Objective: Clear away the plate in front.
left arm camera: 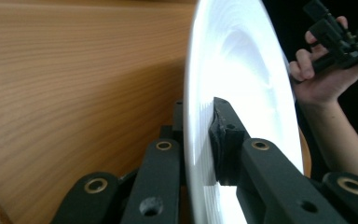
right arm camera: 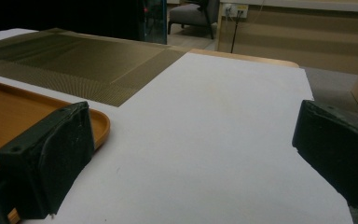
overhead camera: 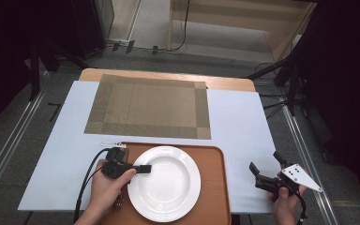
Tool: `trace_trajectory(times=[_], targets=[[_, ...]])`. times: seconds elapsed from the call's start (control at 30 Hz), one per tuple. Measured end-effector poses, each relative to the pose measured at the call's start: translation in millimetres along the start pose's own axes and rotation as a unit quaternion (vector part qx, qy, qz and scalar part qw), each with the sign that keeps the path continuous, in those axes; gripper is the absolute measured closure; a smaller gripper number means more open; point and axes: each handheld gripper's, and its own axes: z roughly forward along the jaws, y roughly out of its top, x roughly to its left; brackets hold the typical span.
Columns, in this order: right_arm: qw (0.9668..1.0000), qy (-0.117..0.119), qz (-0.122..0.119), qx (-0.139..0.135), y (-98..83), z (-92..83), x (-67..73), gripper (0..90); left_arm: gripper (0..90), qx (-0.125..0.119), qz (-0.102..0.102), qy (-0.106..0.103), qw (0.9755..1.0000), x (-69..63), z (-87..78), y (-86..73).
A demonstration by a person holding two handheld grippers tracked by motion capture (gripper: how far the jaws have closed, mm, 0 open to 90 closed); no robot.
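The left claw [overhead camera: 143, 168] is clenched on the near-left rim of the white plate [overhead camera: 168, 183], one jaw over the rim and one under it, as the left gripper view shows close up with the rim [left arm camera: 200, 140] pinched between the pads. The plate lies on the wooden tray [overhead camera: 213, 187] at the near edge of the tabletop [overhead camera: 239, 122], and it looks flat or barely tipped; I cannot tell whether it has left the tray at all. The right claw [overhead camera: 267, 169] is released, its jaws wide apart with nothing between them, held over the white surface to the right of the tray. Beyond the tray lies a woven placemat [overhead camera: 150, 107], bare, which seems the likely place for the plate. A fork [overhead camera: 118, 202] lies on the tray by the left wrist. So the grasp appears made, while the lift, the carry to the placemat and the setting down are all left, and the cutlery is untouched.
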Motion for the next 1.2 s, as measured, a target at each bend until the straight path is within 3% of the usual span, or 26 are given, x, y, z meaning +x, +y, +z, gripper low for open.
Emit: trace_trajectory(times=[0.1,0.17,0.27,0.37,0.57,0.6,0.77,0.87,1.07,1.1,1.2], targets=[[1.0,-0.001,-0.001,0.0,0.0,0.1,0.1,0.0,76.8,0.012,0.008,0.024,0.9996,-1.5,0.7,2.0],[1.0,-0.001,-0.001,0.0,0.0,0.2,0.1,0.0,76.8,0.015,0.009,0.028,0.9995,0.3,1.6,2.3],[1.0,-0.003,-0.005,0.001,0.1,0.9,0.5,0.0,74.0,0.021,0.026,0.069,0.997,-3.0,4.2,2.1],[1.0,-0.002,-0.005,0.002,0.1,0.9,1.3,0.0,72.5,0.022,0.034,0.076,0.9963,-4.4,3.5,3.1],[1.0,-0.003,-0.005,0.002,0.0,1.0,0.9,0.0,63.9,0.017,0.054,0.128,0.9902,-7.6,2.0,2.7],[1.0,-0.003,-0.005,0.002,0.0,0.9,1.0,0.0,64.0,0.013,0.055,0.122,0.991,-6.9,0.4,3.1],[1.0,-0.004,-0.005,0.003,0.0,1.1,1.4,0.0,64.1,-0.013,0.071,0.123,0.9898,-7.8,-7.3,5.9],[1.0,-0.004,-0.008,0.003,0.0,1.4,1.3,0.0,63.4,-0.022,0.09,0.126,0.9877,-9.6,-9.6,6.1],[0.9999,-0.005,-0.009,0.003,0.0,1.6,1.7,0.0,51.0,-0.058,0.121,0.117,0.9839,-13.9,-18.8,7.6],[0.9999,-0.005,-0.009,0.003,0.0,1.6,1.8,0.0,48.7,-0.07,0.129,0.118,0.9822,-14.5,-22.2,8.2],[1.0,-0.005,-0.008,0.003,-0.1,1.5,1.8,0.0,40.5,-0.092,0.135,0.098,0.9817,-13.3,-29.4,8.7]])
